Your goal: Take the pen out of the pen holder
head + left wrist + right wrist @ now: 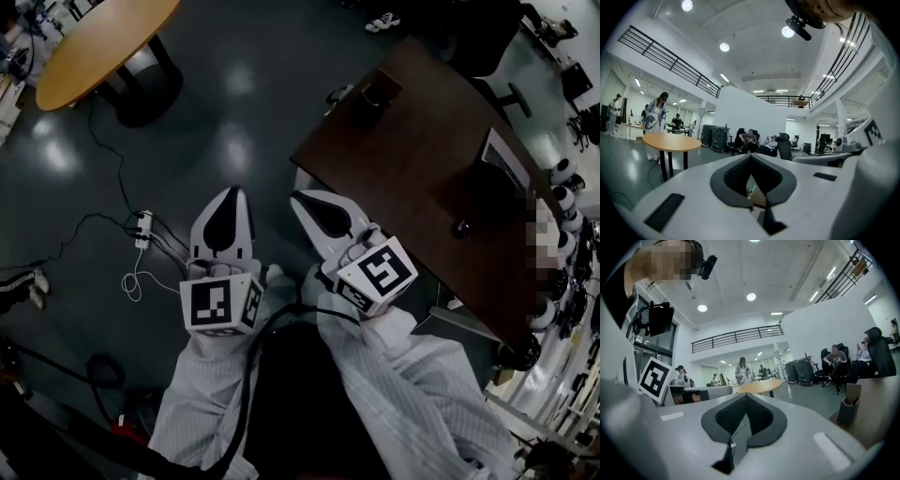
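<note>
A small grey pen holder (847, 409) stands on the dark brown table (876, 423) at the right of the right gripper view; I cannot make out a pen in it. In the head view a dark boxy thing (373, 94) sits near the table's far corner. Both grippers are held side by side over the floor, short of the table (403, 178). My left gripper (230, 195) (751, 158) has its jaws together with nothing between them. My right gripper (305, 201) (745, 397) is also shut and empty, nearest the table's edge.
A round wooden table (98, 42) stands at the far left. Cables and a power strip (142, 228) lie on the dark floor. A flat screen (506, 159) and a small dark object (459, 228) are on the brown table. People sit in chairs (749, 140) farther off.
</note>
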Motion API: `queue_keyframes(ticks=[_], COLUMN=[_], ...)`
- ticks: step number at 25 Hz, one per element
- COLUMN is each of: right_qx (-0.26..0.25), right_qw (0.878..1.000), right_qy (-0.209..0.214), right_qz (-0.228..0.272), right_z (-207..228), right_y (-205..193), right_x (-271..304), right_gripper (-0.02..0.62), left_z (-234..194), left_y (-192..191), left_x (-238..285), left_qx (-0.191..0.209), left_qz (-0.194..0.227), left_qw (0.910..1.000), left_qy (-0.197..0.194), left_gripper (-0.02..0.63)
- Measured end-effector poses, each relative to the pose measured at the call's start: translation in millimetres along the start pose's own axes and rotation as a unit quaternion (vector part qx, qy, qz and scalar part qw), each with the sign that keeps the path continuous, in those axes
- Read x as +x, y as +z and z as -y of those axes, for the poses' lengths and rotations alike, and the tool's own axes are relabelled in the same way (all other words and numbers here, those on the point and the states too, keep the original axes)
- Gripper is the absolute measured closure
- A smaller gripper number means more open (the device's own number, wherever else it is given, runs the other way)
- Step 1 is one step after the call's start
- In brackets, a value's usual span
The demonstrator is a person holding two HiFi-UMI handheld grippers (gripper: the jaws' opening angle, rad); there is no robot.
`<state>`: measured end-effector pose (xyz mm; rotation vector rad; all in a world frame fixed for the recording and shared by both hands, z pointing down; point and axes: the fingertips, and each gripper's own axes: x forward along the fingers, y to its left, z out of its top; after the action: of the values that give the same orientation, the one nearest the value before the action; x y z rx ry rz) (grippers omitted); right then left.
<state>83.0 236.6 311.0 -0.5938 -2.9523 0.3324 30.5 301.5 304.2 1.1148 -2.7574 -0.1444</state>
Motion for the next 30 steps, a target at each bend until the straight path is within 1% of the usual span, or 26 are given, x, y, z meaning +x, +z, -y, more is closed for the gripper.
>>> queue_keyframes(ticks=[3,6,10,14,18,22,26,28,30], right_qx=[0.016,0.026,0.032,0.032,0.035,0.03,0.051,0.065,0.076], right_qw=[0.999,0.998,0.995,0.991,0.987,0.98,0.972,0.964,0.951], right_qy=[-0.027,-0.052,-0.088,-0.127,-0.157,-0.193,-0.227,-0.256,-0.3], right_qz=[-0.012,-0.019,-0.012,-0.002,0.015,0.024,0.01,0.002,0.004], right_z=[25,61,119,184,234,278,314,335,356], right_y=[-8,-15,-13,1,23,40,34,27,19], right_x=[17,32,48,55,51,42,29,23,16], right_gripper=[0.594,0.594,0.594,0.594,0.594,0.594,0.594,0.592,0.592], left_z=[-11,-13,-13,0,27,58,87,100,111], left_y=[-9,-16,-23,-12,12,32,27,23,16], left_x=[28,64,122,191,252,303,342,363,382], left_qx=[-0.004,-0.008,0.004,0.018,0.024,0.033,0.039,0.039,0.04], left_qz=[-0.02,-0.035,-0.047,-0.047,-0.037,-0.021,-0.036,-0.044,-0.054], left_qw=[0.9997,0.9988,0.9967,0.9935,0.9889,0.982,0.9731,0.9664,0.9582], left_qy=[-0.016,-0.034,-0.065,-0.102,-0.142,-0.185,-0.224,-0.25,-0.278], left_gripper=[0.601,0.601,0.601,0.601,0.601,0.601,0.601,0.601,0.601])
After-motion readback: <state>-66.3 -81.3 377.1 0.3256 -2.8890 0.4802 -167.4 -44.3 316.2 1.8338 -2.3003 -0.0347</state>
